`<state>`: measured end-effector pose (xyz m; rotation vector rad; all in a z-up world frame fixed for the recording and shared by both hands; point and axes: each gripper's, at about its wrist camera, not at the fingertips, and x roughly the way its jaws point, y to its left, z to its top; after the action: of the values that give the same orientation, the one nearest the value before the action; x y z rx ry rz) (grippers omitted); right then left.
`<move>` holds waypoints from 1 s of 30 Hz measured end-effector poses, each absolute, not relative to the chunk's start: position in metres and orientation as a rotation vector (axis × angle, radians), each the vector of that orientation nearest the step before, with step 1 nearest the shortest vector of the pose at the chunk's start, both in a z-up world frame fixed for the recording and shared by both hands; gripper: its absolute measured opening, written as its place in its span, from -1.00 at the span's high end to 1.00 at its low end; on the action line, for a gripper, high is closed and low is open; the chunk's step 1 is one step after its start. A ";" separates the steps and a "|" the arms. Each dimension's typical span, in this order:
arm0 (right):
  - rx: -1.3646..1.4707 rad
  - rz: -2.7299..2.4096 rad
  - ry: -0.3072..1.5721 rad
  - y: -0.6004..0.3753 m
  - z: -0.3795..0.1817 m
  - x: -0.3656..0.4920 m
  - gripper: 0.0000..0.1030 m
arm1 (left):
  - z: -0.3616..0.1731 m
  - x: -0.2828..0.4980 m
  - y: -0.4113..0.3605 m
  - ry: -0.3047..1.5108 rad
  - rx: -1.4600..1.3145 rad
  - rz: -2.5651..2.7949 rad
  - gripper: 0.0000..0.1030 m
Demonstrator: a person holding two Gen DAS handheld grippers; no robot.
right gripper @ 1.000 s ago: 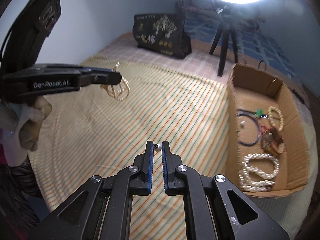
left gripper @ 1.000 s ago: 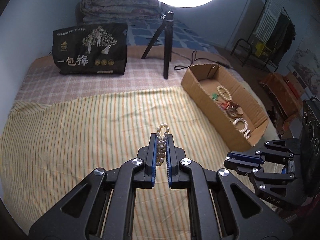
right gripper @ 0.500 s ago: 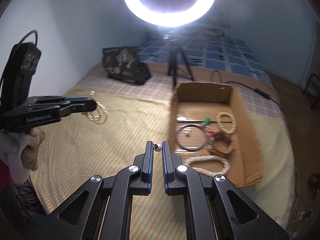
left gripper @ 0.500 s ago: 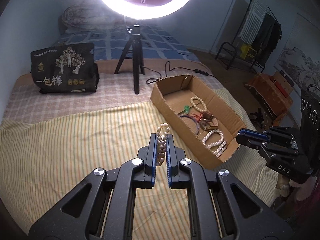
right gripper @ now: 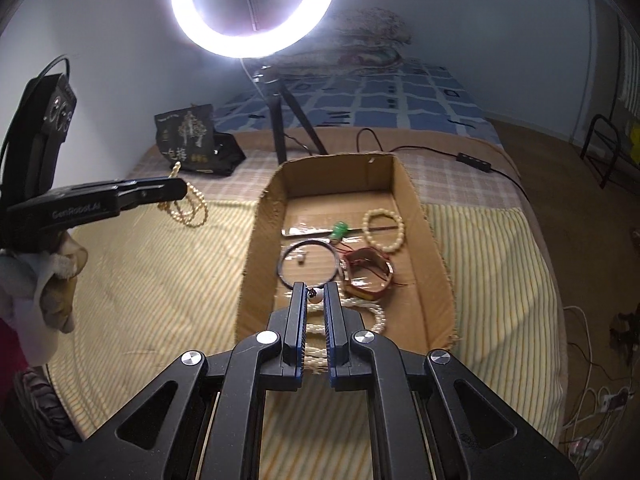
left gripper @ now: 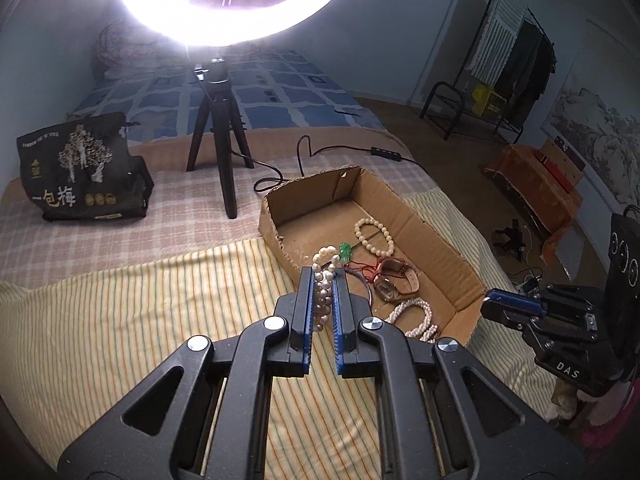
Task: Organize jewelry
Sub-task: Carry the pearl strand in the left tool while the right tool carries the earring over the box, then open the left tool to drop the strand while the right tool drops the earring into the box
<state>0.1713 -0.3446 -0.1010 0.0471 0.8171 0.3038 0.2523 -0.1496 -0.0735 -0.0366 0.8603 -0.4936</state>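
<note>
Left wrist view: left hand-held gripper (left gripper: 323, 280) clamped on a pearl strand (left gripper: 322, 292), held in the air over the near wall of the box (left gripper: 466, 264). Already lying in the box: a bead bracelet (left gripper: 375, 236), a green charm (left gripper: 345, 249), a watch (left gripper: 394, 280) and a coiled white necklace (left gripper: 416, 318). Nothing loose on the striped sheet (left gripper: 160, 300) covering the bed. Right hand-held gripper (left gripper: 496, 307) seen side-on at the edge, just beyond the box's near corner.

Right wrist view: right hand-held gripper (right gripper: 315, 294) pinched shut on a small white bead piece (right gripper: 316, 295), poised above the box interior, over the dark hoop (right gripper: 306, 264) and the necklace. Left hand-held gripper at the left, its strand dangling above the sheet, beside the box and not yet over it.

Judged nearly finished: most pieces boxed, sheet apparently cleared, two held items left to drop in.
</note>
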 end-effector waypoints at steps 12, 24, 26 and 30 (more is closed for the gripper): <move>0.060 0.294 0.843 -0.357 -0.115 0.183 0.87 | -0.086 0.283 -0.179 0.871 -0.024 -0.509 0.89; 0.061 0.291 0.867 -0.364 -0.131 0.192 0.87 | -0.094 0.291 -0.202 0.864 0.011 -0.524 0.88; 0.059 0.292 0.868 -0.365 -0.132 0.192 0.87 | -0.095 0.292 -0.201 0.864 0.012 -0.518 0.89; 0.057 0.295 0.867 -0.364 -0.132 0.192 0.87 | -0.095 0.292 -0.201 0.862 0.010 -0.512 0.88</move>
<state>0.1920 -0.3642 -0.1323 0.0569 0.8670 0.2954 0.2922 -0.2008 -0.0947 0.0101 0.8618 -0.5123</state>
